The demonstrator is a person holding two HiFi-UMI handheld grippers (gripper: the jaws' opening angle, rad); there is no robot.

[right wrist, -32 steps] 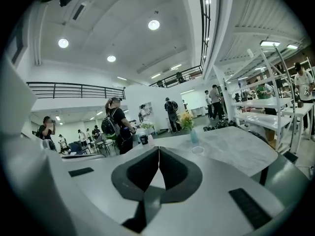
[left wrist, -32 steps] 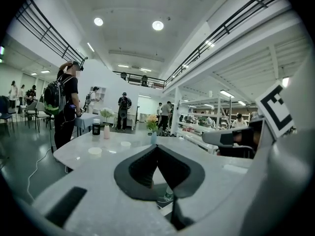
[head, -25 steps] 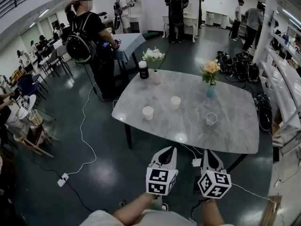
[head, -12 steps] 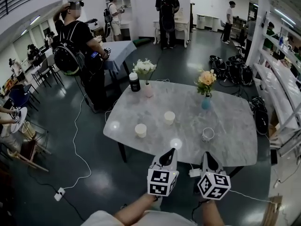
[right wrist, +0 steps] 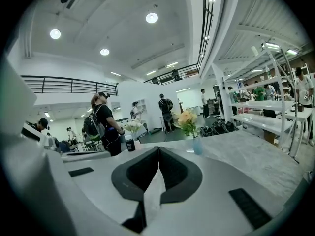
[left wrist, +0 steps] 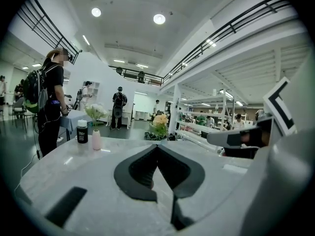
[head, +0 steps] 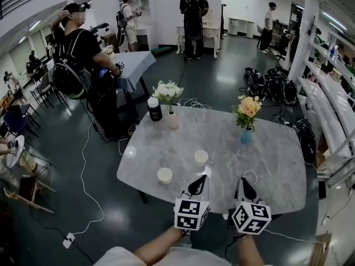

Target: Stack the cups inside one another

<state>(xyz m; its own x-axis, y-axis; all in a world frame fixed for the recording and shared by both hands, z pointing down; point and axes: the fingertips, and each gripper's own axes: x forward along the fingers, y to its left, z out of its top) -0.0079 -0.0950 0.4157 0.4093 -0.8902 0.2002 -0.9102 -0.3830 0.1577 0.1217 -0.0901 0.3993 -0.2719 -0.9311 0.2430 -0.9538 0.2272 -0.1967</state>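
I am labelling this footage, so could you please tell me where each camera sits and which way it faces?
Head view: on the person's head, facing steeply down at the table; forearms, left hand-held gripper and right hand-held gripper show.
Left gripper view: rides that gripper, looking along its shut jaws across the table.
Right gripper view: likewise, on the right one.
Shared: the orange flowers.

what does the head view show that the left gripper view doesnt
Only the head view: two paper cups standing apart on the table, and the dark floor around it.

Only the left gripper view: round ceiling lights overhead, and a close look along the left gripper, its jaws together with nothing between them.

Both: the black bottle, the white flowers beside it, the orange flowers, and the person with a backpack.
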